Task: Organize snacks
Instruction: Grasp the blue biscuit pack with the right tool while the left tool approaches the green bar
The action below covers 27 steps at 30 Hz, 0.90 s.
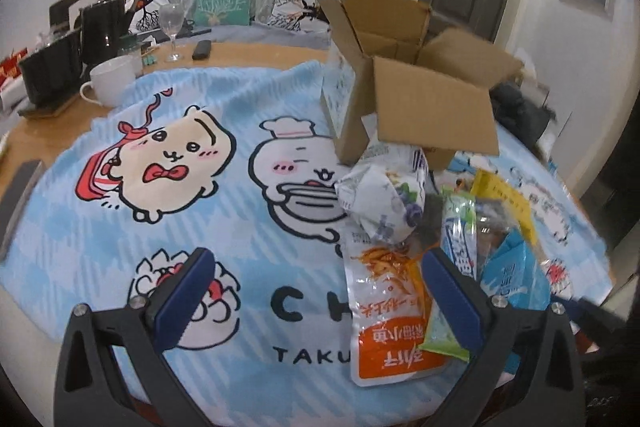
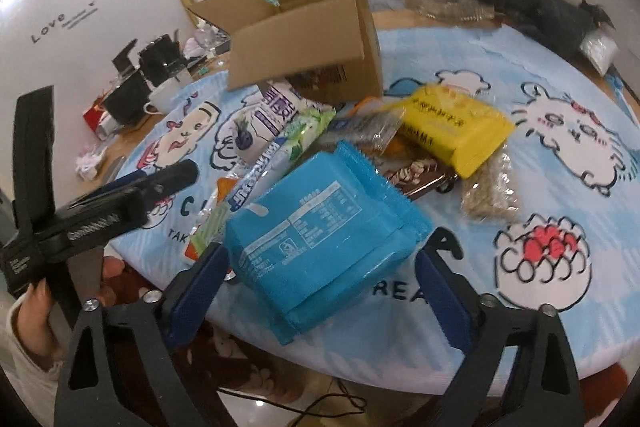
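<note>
A heap of snack packs lies on a light blue cartoon tablecloth (image 1: 120, 239) in front of an open cardboard box (image 1: 420, 99). My left gripper (image 1: 320, 291) is open just above the cloth. An orange and white pouch (image 1: 384, 307) lies between its fingers, close to the right one, untouched. A white blueberry bag (image 1: 384, 203) and a green packet (image 1: 444, 335) lie beside it. My right gripper (image 2: 320, 287) is open and straddles a blue packet (image 2: 320, 235) at the table's near edge, pads not pressing it. A yellow pack (image 2: 452, 131) lies beyond.
A white mug (image 1: 110, 83), a wine glass (image 1: 173, 27), black kettles (image 1: 68, 47) and a remote (image 1: 201, 49) stand at the far left. A dark garment (image 2: 540, 11) lies at the back right. A hand (image 2: 36, 307) holds the left tool's black handle (image 2: 92, 223).
</note>
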Each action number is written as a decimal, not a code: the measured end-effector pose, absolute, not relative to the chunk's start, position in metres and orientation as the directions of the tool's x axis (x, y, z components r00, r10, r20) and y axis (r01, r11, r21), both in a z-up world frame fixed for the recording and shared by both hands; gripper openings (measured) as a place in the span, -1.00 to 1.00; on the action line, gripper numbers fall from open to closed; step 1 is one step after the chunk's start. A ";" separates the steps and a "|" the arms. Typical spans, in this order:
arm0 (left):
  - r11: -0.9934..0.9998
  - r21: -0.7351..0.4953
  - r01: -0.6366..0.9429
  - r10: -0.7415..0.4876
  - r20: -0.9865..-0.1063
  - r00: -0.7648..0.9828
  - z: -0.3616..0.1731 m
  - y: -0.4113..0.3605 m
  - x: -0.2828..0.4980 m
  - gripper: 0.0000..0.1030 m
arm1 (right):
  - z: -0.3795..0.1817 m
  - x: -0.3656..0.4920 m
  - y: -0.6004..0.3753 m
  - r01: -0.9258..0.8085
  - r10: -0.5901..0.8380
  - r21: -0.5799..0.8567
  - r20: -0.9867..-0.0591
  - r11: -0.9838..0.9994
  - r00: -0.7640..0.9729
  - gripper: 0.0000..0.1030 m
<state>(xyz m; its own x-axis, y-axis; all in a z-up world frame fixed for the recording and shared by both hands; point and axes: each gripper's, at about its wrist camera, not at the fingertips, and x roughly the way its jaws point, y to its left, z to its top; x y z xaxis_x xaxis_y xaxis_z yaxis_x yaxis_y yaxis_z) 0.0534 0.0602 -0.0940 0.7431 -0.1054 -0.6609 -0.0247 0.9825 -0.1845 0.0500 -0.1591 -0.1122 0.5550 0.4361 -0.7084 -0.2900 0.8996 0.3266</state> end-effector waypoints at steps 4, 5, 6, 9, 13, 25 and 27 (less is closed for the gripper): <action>0.983 -0.182 0.004 -0.119 -0.628 0.769 -0.089 0.066 0.050 0.99 | -0.111 0.053 -0.150 -0.255 0.396 0.302 -0.714 0.918 0.578 0.70; 0.983 -0.183 0.016 -0.129 -0.623 0.771 -0.088 0.066 0.050 0.99 | -0.110 0.055 -0.148 -0.247 0.388 0.299 -0.715 0.922 0.582 0.71; 0.981 -0.190 0.030 -0.143 -0.618 0.773 -0.088 0.067 0.050 0.99 | -0.109 0.057 -0.145 -0.240 0.383 0.298 -0.715 0.924 0.585 0.72; 0.971 -0.222 0.085 -0.204 -0.600 0.773 -0.089 0.066 0.048 0.99 | -0.110 0.062 -0.142 -0.219 0.354 0.278 -0.722 0.935 0.594 0.80; 0.952 -0.269 0.150 -0.283 -0.571 0.771 -0.089 0.064 0.044 0.99 | -0.108 0.069 -0.137 -0.213 0.326 0.247 -0.726 0.945 0.605 0.82; 0.917 -0.353 0.186 -0.352 -0.497 0.793 -0.086 0.077 0.035 0.99 | -0.115 0.082 -0.137 -0.169 0.316 0.269 -0.740 0.948 0.593 0.71; 0.906 -0.370 0.203 -0.375 -0.484 0.790 -0.085 0.078 0.033 0.99 | -0.114 0.079 -0.141 -0.185 0.315 0.255 -0.744 0.949 0.589 0.67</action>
